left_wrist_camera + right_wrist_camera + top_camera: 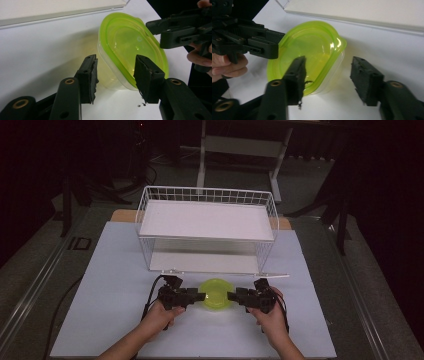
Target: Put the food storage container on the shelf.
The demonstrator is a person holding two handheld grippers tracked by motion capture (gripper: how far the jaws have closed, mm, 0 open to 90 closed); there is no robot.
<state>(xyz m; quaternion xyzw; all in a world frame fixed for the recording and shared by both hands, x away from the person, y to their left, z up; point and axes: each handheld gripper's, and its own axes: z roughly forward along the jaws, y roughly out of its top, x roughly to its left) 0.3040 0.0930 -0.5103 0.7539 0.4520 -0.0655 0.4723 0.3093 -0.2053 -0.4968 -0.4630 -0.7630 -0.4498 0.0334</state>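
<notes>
Lidded green tub (215, 293) looks light, slick, thin-walled; my left tongs (200, 297) and right tongs (232, 296) stand apart, straddling opposite rims, best grip there.

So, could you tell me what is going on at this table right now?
A person holds a gripper in each hand and brings both to a green-lidded container on the white table, in front of a wire shelf basket. The left gripper and right gripper each straddle one end of it. The pads look not quite pressed on, and it still sits on the table.
</notes>
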